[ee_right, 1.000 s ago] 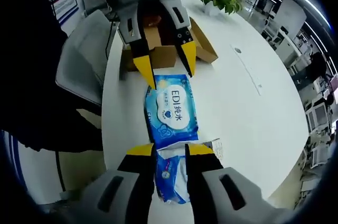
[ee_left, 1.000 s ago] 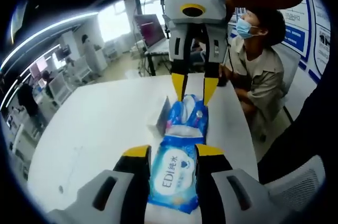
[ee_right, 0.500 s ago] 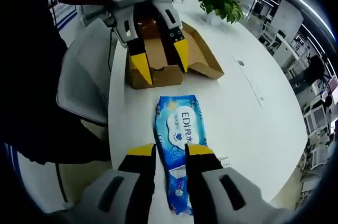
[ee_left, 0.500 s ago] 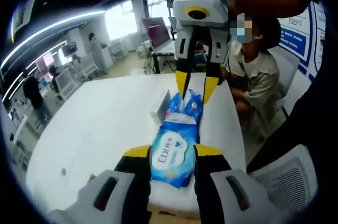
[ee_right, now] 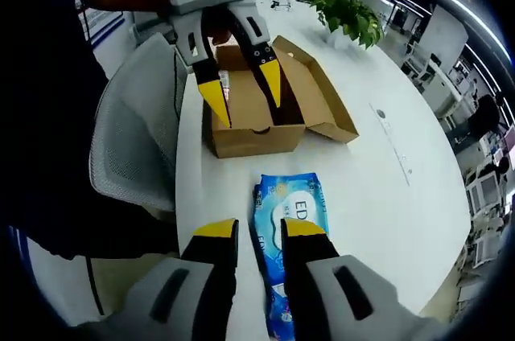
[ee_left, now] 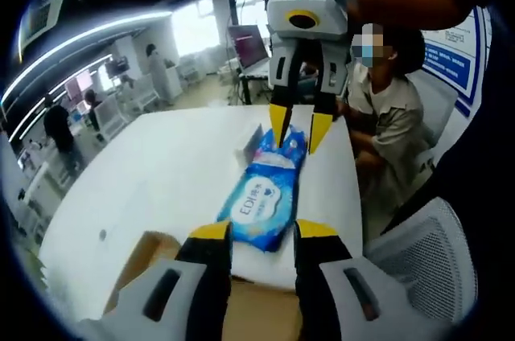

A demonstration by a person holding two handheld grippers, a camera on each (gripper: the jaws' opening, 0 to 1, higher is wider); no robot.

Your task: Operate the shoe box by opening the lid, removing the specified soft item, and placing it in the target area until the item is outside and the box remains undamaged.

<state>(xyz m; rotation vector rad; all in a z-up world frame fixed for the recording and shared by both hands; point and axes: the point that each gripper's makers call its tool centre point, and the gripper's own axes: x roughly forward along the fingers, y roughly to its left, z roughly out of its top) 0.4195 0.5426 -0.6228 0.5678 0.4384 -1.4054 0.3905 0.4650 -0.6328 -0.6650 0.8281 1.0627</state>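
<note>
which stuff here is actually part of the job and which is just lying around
Part of the job:
wipes pack, out on the table
shoe box, lid open
left gripper, open over the box
right gripper, open over the pack's far end

Just there:
potted plant
small white box
mesh chair
seated person

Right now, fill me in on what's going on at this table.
A person works two hand-held grippers over a white table. The cardboard box stands open, lid folded back. The blue wipes pack lies flat on the table, outside the box. The left gripper hangs over the open box with its jaws apart, holding nothing. The right gripper is above the pack's far end, jaws apart; whether it touches the pack is unclear. A potted plant stands further back.
</note>
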